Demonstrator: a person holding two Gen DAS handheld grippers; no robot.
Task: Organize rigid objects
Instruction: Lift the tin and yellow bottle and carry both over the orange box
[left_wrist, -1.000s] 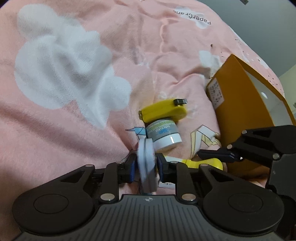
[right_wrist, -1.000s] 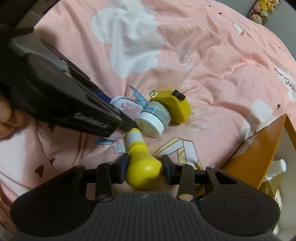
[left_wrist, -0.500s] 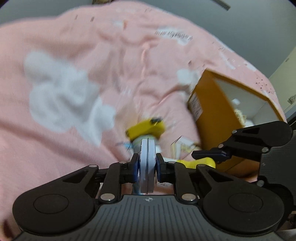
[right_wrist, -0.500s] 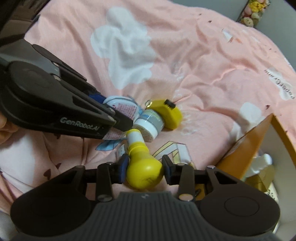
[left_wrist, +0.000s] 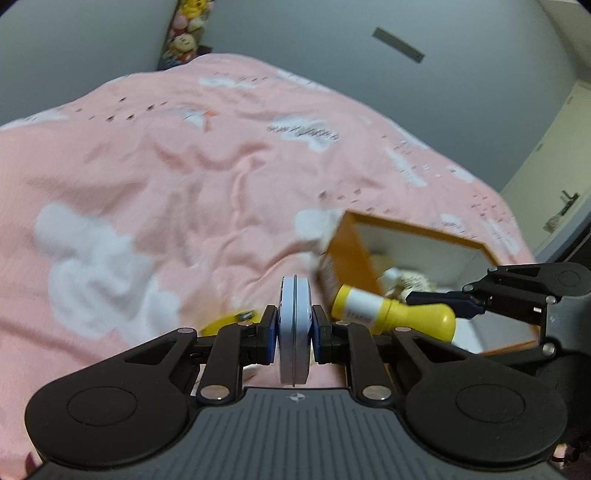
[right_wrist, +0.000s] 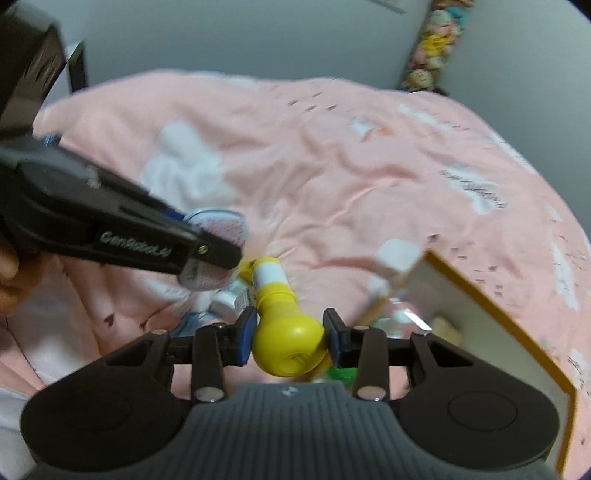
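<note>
My left gripper (left_wrist: 294, 334) is shut on a flat round white tin (left_wrist: 294, 328), held on edge above the pink bedspread (left_wrist: 166, 192). To its right, the right gripper (left_wrist: 452, 301) carries a yellow bulb-shaped bottle (left_wrist: 393, 314) with a white neck. In the right wrist view my right gripper (right_wrist: 290, 334) is shut on that yellow bottle (right_wrist: 286, 332), and the left gripper (right_wrist: 207, 254) holds the round tin (right_wrist: 221, 236) up at the left. A grey-and-white jar (right_wrist: 231, 297) and a yellow object (left_wrist: 225, 321) lie on the bed below.
An open orange box (left_wrist: 354, 258) with a white inside stands on the bed at the right, also seen as the orange box (right_wrist: 491, 306) in the right wrist view, with several items in it. Grey walls lie beyond the bed. A hand (right_wrist: 9, 273) shows at the left edge.
Both grippers have risen off the bedspread with the tin and the yellow bottle. Both views now tilt up, showing the far bed edge, walls and more of the orange box.
</note>
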